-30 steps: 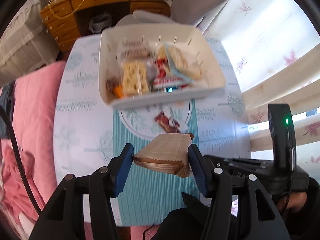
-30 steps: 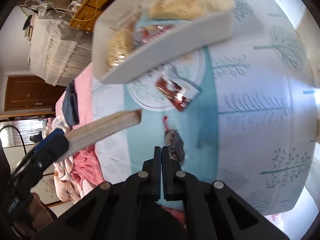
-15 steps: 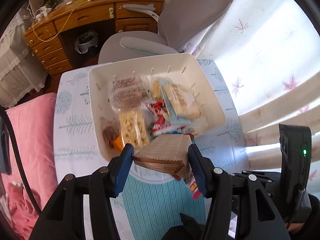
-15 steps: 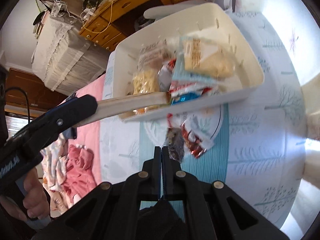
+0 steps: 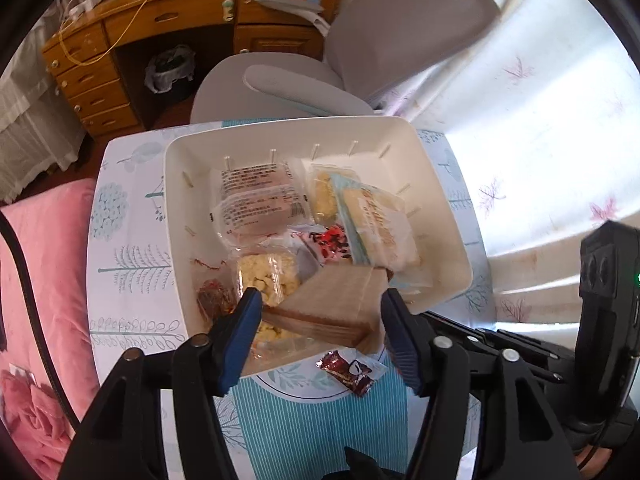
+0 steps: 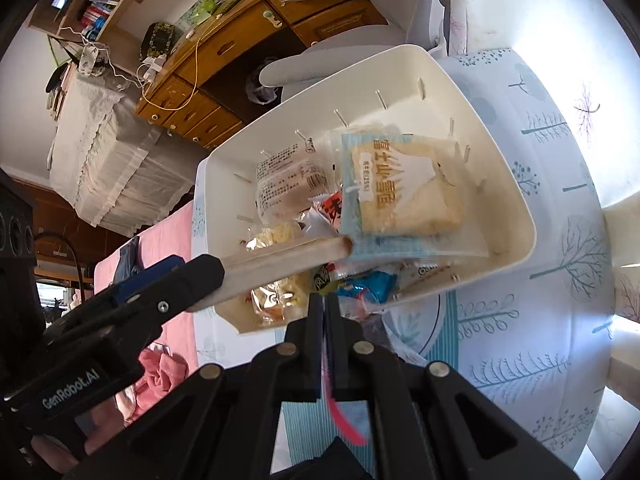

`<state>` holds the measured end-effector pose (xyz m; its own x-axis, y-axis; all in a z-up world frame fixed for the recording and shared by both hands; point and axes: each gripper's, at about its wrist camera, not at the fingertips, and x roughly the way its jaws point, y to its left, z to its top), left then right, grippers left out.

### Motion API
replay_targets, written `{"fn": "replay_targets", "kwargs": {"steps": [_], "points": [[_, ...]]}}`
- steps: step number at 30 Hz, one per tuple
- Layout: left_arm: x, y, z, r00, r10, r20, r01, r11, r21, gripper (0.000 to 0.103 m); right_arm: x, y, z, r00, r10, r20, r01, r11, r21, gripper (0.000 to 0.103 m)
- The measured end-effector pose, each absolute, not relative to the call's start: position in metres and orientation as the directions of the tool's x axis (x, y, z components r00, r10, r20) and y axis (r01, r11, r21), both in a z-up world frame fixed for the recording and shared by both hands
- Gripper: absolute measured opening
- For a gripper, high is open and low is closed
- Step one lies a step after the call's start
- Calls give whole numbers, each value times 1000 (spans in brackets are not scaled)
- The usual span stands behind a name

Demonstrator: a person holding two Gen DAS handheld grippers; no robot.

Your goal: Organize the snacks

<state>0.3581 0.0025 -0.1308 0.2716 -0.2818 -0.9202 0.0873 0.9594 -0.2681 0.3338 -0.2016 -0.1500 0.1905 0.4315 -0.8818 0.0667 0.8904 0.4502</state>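
Observation:
A white bin [image 5: 448, 236] on the table holds several snack packets, among them a light-blue cake packet [image 5: 380, 224] and a clear bag of pale puffs [image 5: 268, 276]. My left gripper [image 5: 320, 312] is shut on a brown paper packet [image 5: 336, 304] and holds it over the bin's near edge; it also shows in the right wrist view [image 6: 280, 260]. My right gripper [image 6: 325, 308] is shut on a thin red wrapper [image 6: 340, 404], just in front of the bin [image 6: 516, 196]. A dark red packet [image 5: 352, 368] lies on the table below the left gripper.
The table [image 5: 132, 256] has a tree-print cloth and a teal striped mat [image 5: 304, 424]. A grey chair [image 5: 360, 52] stands behind the bin, a wooden desk [image 5: 168, 32] beyond it. Pink bedding [image 5: 36, 280] lies to the left.
Both grippers have moved forward and up toward the bin. The paper packet now hangs over the bin's near edge. The right gripper stands at the bin's front wall.

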Motion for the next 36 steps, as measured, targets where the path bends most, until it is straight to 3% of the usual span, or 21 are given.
{"fn": "replay_targets", "kwargs": {"steps": [2,3,5,7,11,13,30,32,36], "points": [[359,7,-133,262,-294,-919,67,956,-286,82,335,-202,-153,188,427,-885,88,890,448,6],[359,9,-134,262,-300,-917,59,954,-295,82,335,-203,-153,184,425,-886,94,890,446,9],[357,11,-134,257,-309,-915,48,950,-308,82,335,-203,-156,166,416,-894,112,893,437,25],[355,13,-135,252,-312,-916,38,949,-313,82,332,-205,-159,155,423,-893,134,887,443,31],[347,16,-134,249,-312,-917,22,948,-317,83,324,-208,-158,149,435,-888,155,877,456,35],[341,17,-131,254,-310,-916,15,949,-316,83,320,-209,-156,150,441,-885,159,872,462,42],[253,1,-124,261,-256,-931,-106,951,-291,83,266,-238,-143,101,463,-880,108,875,473,46],[242,-2,-127,256,-246,-935,-124,951,-284,83,259,-244,-144,92,451,-888,98,883,459,57],[222,-8,-135,270,-261,-927,-154,939,-309,83,244,-258,-143,90,444,-892,97,887,451,58]]}}
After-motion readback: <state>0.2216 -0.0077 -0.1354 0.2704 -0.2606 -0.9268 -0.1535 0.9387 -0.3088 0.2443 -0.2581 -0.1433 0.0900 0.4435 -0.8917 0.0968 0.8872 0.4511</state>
